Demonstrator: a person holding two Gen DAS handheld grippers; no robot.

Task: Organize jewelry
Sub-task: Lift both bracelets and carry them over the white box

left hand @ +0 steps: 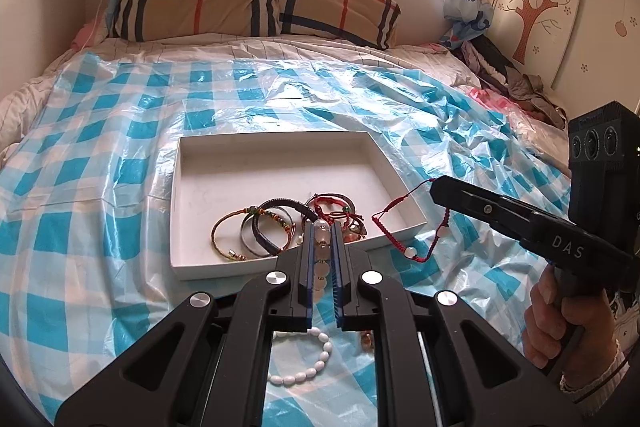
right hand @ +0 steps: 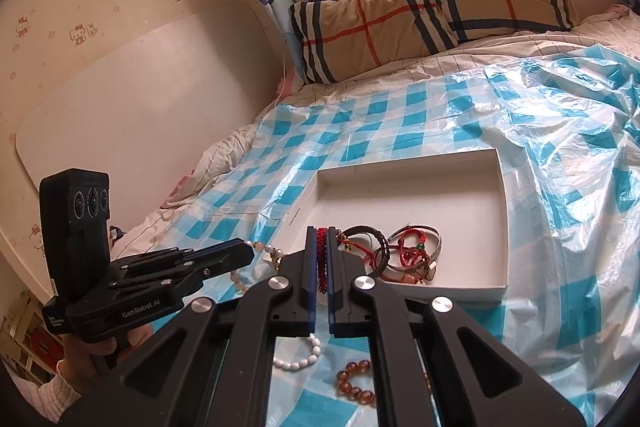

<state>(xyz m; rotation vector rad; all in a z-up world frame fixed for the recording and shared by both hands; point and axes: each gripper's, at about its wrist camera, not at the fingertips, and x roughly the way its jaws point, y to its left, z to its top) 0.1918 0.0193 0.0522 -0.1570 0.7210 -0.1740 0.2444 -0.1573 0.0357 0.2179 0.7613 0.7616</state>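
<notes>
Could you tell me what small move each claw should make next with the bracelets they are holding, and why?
Probably carry both a little further forward over the white tray before releasing. The left claw is shut on a pale bead bracelet, the right claw on a red cord bracelet, and both hang at the tray's near edge, not over its bare floor.
</notes>
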